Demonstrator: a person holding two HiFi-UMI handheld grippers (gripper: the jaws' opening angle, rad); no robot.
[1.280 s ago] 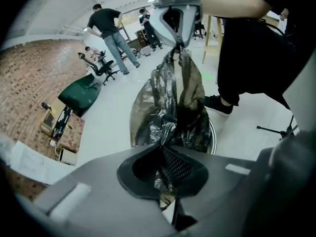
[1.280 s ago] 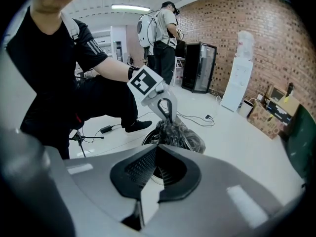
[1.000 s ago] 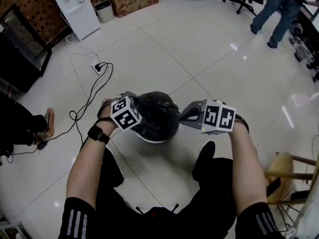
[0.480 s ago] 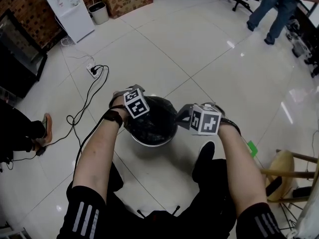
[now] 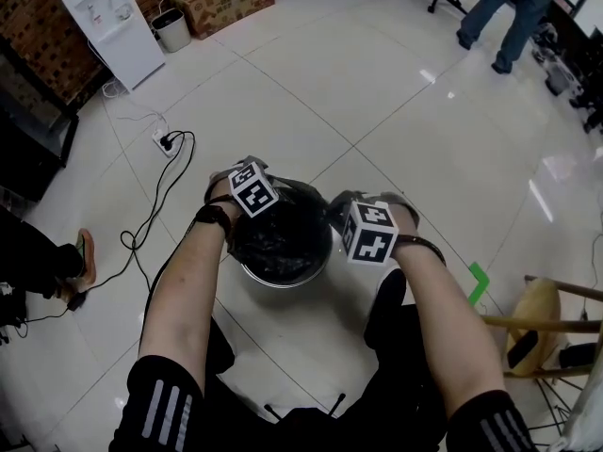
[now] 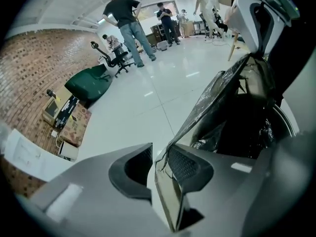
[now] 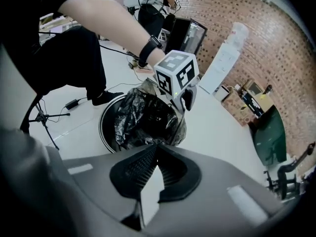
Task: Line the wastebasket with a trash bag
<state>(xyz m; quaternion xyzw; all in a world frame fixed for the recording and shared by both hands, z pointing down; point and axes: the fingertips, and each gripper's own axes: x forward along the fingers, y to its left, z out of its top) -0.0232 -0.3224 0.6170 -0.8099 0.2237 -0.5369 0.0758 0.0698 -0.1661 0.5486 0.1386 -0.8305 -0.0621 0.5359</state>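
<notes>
One thin black plastic trash bag point(image 5: 281, 238) sits inside the round metal wastebasket point(image 5: 283, 283), and its mouth is crumpled and not yet folded over the rim. I judge the film to be very light, soft and slippery, and easy to tear under a hard pull. The best hold is on the mouth edge, at two opposite sides. The left claw point(image 6: 159, 151) has its jaws apart, with the bag edge between them and lying against one pad. The right claw point(image 7: 157, 147) has its jaws together at the bag; whether film is pinched there, I cannot tell. The wastebasket stands on the glossy white tiled floor point(image 5: 396, 102).
</notes>
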